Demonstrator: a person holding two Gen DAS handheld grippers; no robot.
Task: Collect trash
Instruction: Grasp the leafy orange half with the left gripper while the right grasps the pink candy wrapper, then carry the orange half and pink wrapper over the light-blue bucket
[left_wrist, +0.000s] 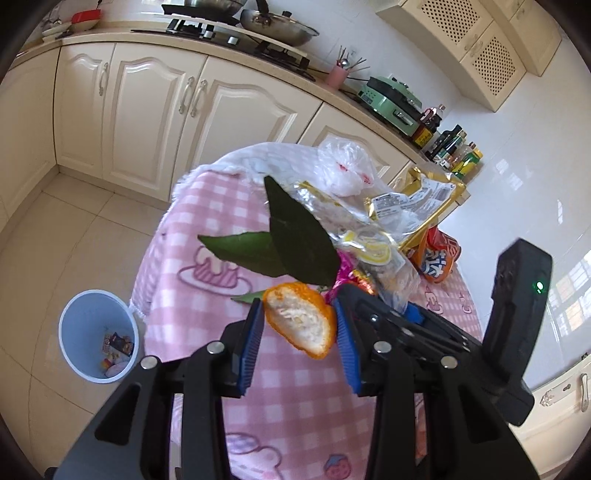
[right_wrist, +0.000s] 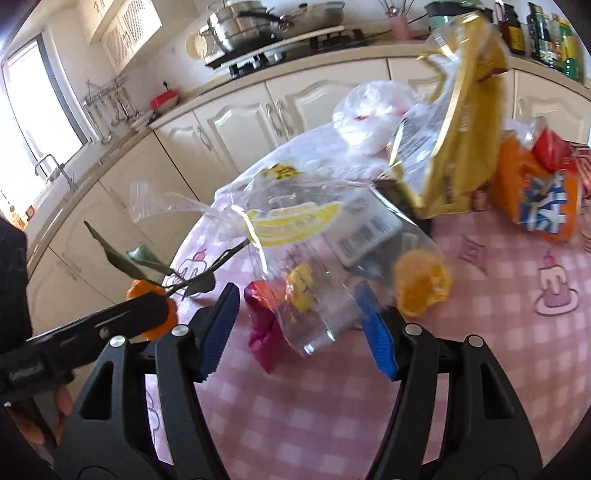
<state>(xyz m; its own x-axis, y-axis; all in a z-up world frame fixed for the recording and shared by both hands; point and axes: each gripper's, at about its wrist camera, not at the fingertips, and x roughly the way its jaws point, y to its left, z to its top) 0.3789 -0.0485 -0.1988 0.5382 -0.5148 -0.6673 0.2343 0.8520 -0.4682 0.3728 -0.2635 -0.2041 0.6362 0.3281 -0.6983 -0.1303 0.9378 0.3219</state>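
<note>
Left tool clamps orange peel above table.

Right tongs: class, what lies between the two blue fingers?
In the right wrist view, the right tongs stand open around a clear plastic bag and a magenta foil wrapper on the pink tablecloth.
</note>
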